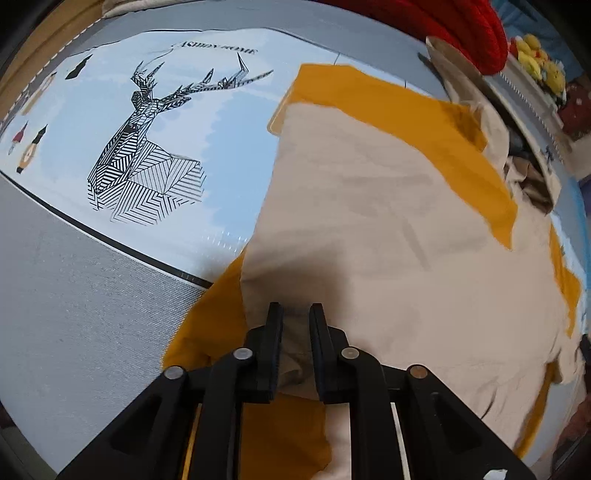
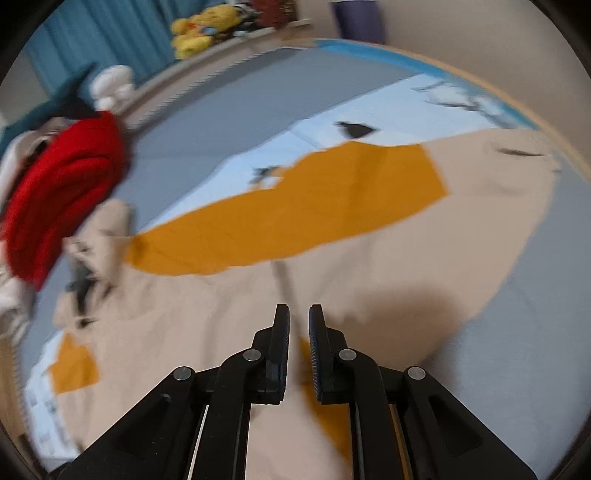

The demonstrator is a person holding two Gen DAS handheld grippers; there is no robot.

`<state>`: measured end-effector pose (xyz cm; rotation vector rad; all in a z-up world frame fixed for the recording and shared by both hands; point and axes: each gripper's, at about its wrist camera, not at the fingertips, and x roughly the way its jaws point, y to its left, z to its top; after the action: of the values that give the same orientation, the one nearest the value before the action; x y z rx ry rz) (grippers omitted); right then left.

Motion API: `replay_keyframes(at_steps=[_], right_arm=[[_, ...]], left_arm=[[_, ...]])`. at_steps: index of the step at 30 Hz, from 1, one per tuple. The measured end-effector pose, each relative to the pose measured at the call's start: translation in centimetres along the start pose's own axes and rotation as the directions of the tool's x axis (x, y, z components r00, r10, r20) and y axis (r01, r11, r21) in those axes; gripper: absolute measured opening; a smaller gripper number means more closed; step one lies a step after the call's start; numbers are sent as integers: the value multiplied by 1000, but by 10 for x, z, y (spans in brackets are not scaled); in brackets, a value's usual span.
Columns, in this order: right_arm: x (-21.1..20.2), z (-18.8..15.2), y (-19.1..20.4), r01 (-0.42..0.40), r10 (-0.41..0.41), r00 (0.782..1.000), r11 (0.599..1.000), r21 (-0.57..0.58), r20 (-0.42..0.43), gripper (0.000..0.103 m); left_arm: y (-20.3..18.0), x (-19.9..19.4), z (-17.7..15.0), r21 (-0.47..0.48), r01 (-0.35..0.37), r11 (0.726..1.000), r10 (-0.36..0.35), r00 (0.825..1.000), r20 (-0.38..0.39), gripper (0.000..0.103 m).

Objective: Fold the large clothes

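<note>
One line of black letters stood on the light blue mat (image 1: 229, 173), just above the striped deer picture (image 1: 155, 147). The letters (image 1: 214, 48) were upside down and looked like "FASHION HOME", though the first letters were hard to make out.

Left gripper (image 1: 296, 314) pinching a fold of beige and mustard garment (image 1: 369, 229), spread beside deer print (image 1: 147, 147) on mat (image 1: 74, 314).

Garment (image 1: 388, 206) was beige with mustard-yellow panels. Mat (image 1: 229, 122) under it was pale blue, grey borders, black-and-white geometric line-art deer (image 1: 147, 147). Red knit (image 2: 59, 192) off to the side. Yellow plush toys (image 2: 203, 26). Teal-blue curtain (image 2: 92, 33).
</note>
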<state>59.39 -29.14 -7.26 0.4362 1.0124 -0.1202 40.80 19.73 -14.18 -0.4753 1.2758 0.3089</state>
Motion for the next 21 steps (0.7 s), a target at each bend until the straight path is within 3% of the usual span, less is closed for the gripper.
replay_keyframes(at_steps=[2,4,7,10,15,19,21], right_arm=[[11,-5,7,-81,80,994,997,-6,-68,14],[34,-17,7,-139,145,971,989,45,-189,17],[59,-34,-2,-84,111,949,991,105,-293,18],[63,-38,-5,-68,102,945,990,120,-312,17],[47,-31,7,-43,57,967,997,62,-247,18],[56,-34,-1,-26,49,953,996,82,-298,19],[58,-34,-14,10,19,948,996,90,-318,18]], left_arm=[[0,-7,1,-6,39,999,-39,999,14,15],[-6,-9,-2,21,58,998,-58,998,12,16],[-12,0,-8,63,40,997,-38,999,-29,21],[-6,5,-6,53,42,998,-39,998,-51,21],[-12,-6,-8,81,51,995,-50,999,-14,21],[-7,2,-13,80,44,996,-40,998,-54,21],[-6,-5,-13,75,41,996,-38,999,-37,21]])
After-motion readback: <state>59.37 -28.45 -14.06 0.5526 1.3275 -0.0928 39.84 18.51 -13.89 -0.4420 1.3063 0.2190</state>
